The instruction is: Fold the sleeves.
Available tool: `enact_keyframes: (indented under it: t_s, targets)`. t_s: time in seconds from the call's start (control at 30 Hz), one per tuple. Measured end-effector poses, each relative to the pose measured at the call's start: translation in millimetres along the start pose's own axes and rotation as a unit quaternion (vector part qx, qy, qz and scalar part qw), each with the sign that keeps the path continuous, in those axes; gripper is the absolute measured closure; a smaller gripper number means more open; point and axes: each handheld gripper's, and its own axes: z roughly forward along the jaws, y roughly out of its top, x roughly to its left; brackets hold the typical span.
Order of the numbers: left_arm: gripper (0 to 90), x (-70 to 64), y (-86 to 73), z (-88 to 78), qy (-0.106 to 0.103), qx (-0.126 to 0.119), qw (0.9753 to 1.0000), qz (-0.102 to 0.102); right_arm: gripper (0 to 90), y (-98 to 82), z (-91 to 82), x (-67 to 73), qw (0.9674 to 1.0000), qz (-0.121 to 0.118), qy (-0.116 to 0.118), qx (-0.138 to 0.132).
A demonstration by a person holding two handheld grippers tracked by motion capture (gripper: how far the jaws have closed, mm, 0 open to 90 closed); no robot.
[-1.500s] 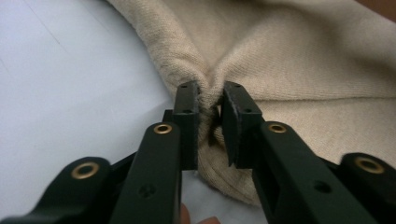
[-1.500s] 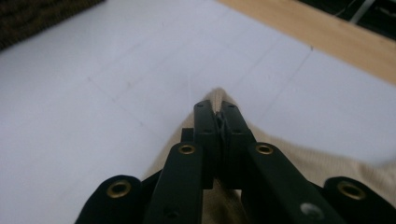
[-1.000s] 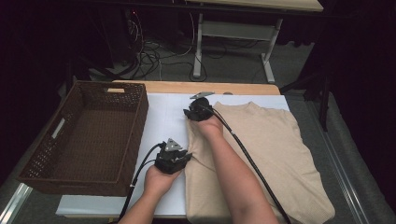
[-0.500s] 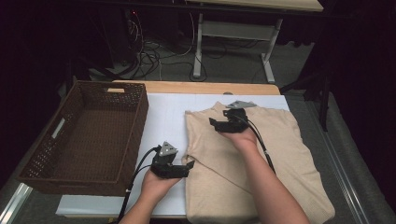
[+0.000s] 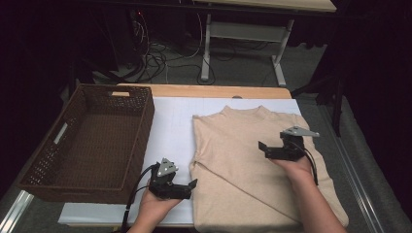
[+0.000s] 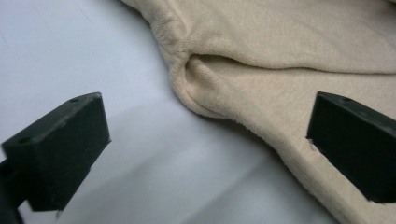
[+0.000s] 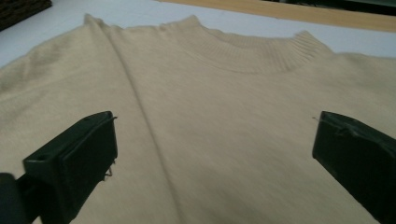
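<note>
On the right half of the table, over its white sheet, lies the sweater: beige, soft-napped, with a ribbed round collar toward the far edge. It lies flat with its left sleeve folded in across the body, so a diagonal fold runs from the left side toward the near right corner. In the left gripper view the fabric bunches into a rounded fold at the sleeve's edge.

The left gripper sits near the near edge, just beside the sweater's left side; its fingers have just been opening and now stand wide apart, with one over the white sheet, the other over the sweater's edge, and nothing clasped. The right gripper hangs over the sweater's right part; its fingers have likewise just been opening and stand wide, gripping nothing, with the sweater's chest and collar spread beyond them.

A brown wicker basket stands along the left edge, with nothing inside it.

A bare wooden strip shows at the table's far edge. Beyond it the room is dark, with tangled cables on the floor and the white legs of a second table.
</note>
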Motion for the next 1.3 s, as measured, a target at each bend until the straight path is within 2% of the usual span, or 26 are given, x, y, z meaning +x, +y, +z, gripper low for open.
enact_keyframes:
  t_s: [0.13,0.2,0.27,0.33,0.4,0.47,0.53,0.63,0.7,0.8,0.87,1.0,1.17,1.3]
  targets:
    - [0.0,-0.1,-4.9,-8.7,-0.005,-0.023,0.9997,0.003,0.0,-12.4,-24.0,-21.8,0.9997,0.008,-0.020,-0.007]
    - [0.0,0.2,-4.1,-9.1,-0.007,-0.024,0.9996,0.010,0.0,-19.2,-35.4,-32.3,0.9994,0.016,-0.027,-0.011]
    - [0.0,1.4,-1.2,-11.4,-0.008,-0.032,0.9994,0.004,0.0,-26.7,-47.3,-44.0,0.9990,0.025,-0.033,-0.017]
    - [0.0,3.2,3.1,-14.2,-0.014,-0.048,0.9987,-0.012,1.1,-31.5,-55.1,-54.0,0.9988,0.025,-0.039,-0.018]
    - [0.0,2.8,5.6,-13.4,-0.013,-0.048,0.9987,-0.008,2.0,-34.6,-57.8,-63.4,0.9987,0.021,-0.045,-0.013]
    - [0.0,2.5,7.8,-8.6,-0.014,-0.041,0.9991,-0.002,2.6,-37.1,-56.0,-75.2,0.9986,0.015,-0.050,0.001]
    - [0.0,5.0,9.8,-1.4,-0.011,-0.033,0.9994,0.000,3.6,-38.5,-53.8,-86.7,0.9982,0.027,-0.054,0.009]
    - [0.0,9.6,11.4,4.5,-0.012,-0.028,0.9995,-0.009,5.6,-36.9,-52.4,-94.9,0.9975,0.039,-0.057,0.014]
    - [0.0,10.3,13.4,4.5,-0.008,-0.029,0.9995,-0.006,10.0,-33.6,-54.0,-98.5,0.9968,0.041,-0.067,0.007]
    - [0.0,6.2,13.6,-2.1,-0.013,-0.034,0.9993,0.006,19.5,-32.9,-54.7,-100.4,0.9960,0.050,-0.074,0.004]
    - [0.0,1.3,11.8,-7.5,-0.019,-0.036,0.9991,0.014,32.1,-34.6,-54.6,-101.5,0.9957,0.055,-0.074,0.008]
    - [0.0,-5.2,9.9,-13.8,-0.027,-0.036,0.9985,0.031,47.7,-34.8,-50.6,-107.7,0.9949,0.053,-0.083,0.023]
    - [0.0,-5.5,10.0,-12.7,-0.028,-0.034,0.9987,0.027,48.9,-33.3,-32.7,-120.7,0.9921,0.062,-0.097,0.050]
    - [0.0,-3.8,7.3,-10.1,-0.020,-0.023,0.9991,0.031,45.9,-33.3,-17.5,-129.0,0.9918,0.063,-0.092,0.063]
